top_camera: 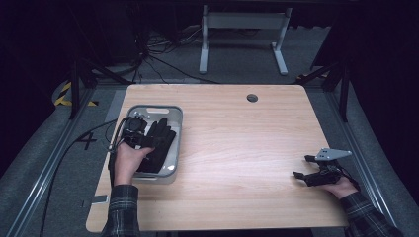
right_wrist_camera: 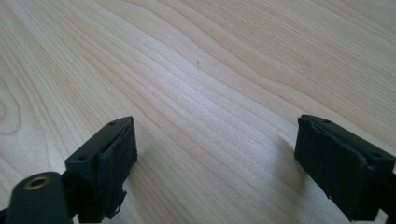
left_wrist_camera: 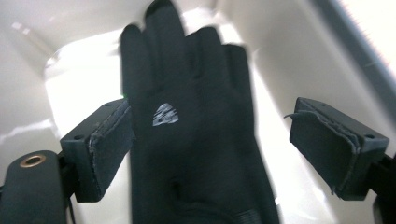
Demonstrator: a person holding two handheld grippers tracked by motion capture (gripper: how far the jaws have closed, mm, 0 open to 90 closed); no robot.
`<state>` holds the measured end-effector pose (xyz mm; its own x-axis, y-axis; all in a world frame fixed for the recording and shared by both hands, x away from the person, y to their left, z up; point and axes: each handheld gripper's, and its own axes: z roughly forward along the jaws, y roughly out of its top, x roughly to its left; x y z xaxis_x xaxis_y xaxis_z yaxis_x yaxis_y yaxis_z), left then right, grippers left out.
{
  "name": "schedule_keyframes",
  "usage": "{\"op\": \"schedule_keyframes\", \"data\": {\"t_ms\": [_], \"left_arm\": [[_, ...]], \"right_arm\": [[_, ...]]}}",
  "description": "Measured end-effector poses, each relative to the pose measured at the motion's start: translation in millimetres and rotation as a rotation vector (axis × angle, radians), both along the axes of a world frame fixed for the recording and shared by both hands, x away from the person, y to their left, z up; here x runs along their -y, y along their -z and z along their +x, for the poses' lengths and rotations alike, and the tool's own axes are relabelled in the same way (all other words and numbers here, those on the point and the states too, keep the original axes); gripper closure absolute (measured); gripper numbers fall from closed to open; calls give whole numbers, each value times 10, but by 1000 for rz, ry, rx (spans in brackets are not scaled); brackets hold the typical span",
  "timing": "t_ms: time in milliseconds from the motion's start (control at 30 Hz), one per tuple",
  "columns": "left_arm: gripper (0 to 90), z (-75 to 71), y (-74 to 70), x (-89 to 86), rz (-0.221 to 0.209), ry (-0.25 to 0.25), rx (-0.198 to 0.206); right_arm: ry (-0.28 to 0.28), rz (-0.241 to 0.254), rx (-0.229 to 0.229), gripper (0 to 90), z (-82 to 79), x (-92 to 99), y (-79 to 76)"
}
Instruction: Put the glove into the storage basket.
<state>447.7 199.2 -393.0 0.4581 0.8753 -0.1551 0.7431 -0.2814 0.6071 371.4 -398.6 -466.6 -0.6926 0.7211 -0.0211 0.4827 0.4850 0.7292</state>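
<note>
The right gripper (top_camera: pixel 307 167) rests low at the near right part of the table (top_camera: pixel 237 148), held in the person's right hand (top_camera: pixel 341 187), with its grey plate on top; in the right gripper view its jaws stand wide apart over bare wood grain, with nothing between them. At the near left, the left hand (top_camera: pixel 126 163) holds the left gripper (top_camera: pixel 148 136) over the tray (top_camera: pixel 174 114), which sits on the left part of the table near its edge. The left gripper's jaws stand apart: in the left gripper view the left pad (left_wrist_camera: pixel 109 140) lies just at the edge of the glove (left_wrist_camera: pixel 196 140), contact uncertain, and the right pad is clear of it. The glove lies flat inside the tray, palm or back up not determinable, with its fingers extended away from the gripper toward the tray's far wall. The glove is black, of smooth matte fabric, with a small white-grey fan-shaped logo (left_wrist_camera: pixel 165 115) below the fingers and a ribbed band near the cuff. The tray is pale grey with glossy inner walls that reflect light. Farther off, a round hole (top_camera: pixel 252 98) sits near the table's far edge.
</note>
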Motion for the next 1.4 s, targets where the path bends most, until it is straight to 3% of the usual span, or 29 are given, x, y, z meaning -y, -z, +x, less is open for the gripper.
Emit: {"op": "schedule_keyframes", "data": {"t_ms": [267, 600, 1000, 1267, 1400], "left_arm": [[143, -64, -125, 187, -25, 42, 40], [143, -178, -285, 617, -55, 138, 98], [143, -316, -242, 1130, -72, 232, 134], [142, -432, -141, 1461, -82, 299, 135], [142, -498, -17, 1633, -78, 332, 124]], "right_arm": [[0, 0, 0, 137, 0, 0, 0], [0, 0, 0, 137, 0, -1, 0], [-4, -2, 2, 137, 0, -2, 1], [-6, -1, 2, 137, -2, -3, 0], [-6, -1, 2, 137, -2, -3, 0]]}}
